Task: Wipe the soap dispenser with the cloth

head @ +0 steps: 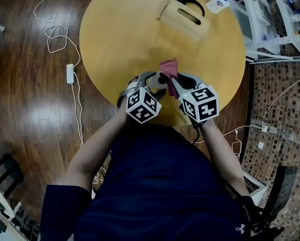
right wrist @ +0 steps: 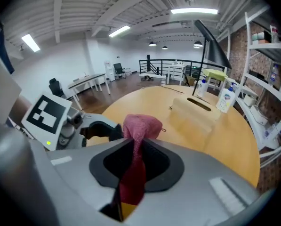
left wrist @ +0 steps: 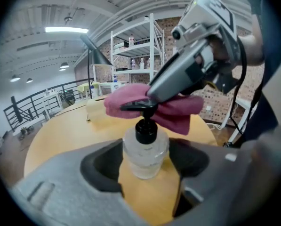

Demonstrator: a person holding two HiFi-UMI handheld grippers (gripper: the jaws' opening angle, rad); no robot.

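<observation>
Soap dispenser (left wrist: 145, 152): squat clear rounded bottle, black pump head with a flat spout. It stands upright at the near edge of the tabletop (head: 119, 39), straight in front of the person. Left claw (left wrist: 147, 163) is pinching it, dark pads on both sides of the bottle body. Cloth (left wrist: 175, 109): dark pink, nubby terry, bunched up. Right claw (right wrist: 135, 161) is clamped on it, with a wad sticking out past the tips and a tail hanging back through the jaws. The wad sits against the pump spout from the far right, and the right gripper body blocks the view past the dispenser.

Tabletop is round, smooth pale-yellow wood. At the far side there's a wooden box (head: 187, 16) with a slot in its top, a black desk lamp (right wrist: 211, 46) and white bottles (right wrist: 225, 98). White shelving rack (head: 275, 24) stands far right. Floor (head: 19, 109) is dark glossy planks, with a loose white cable (head: 54, 34) on the left.
</observation>
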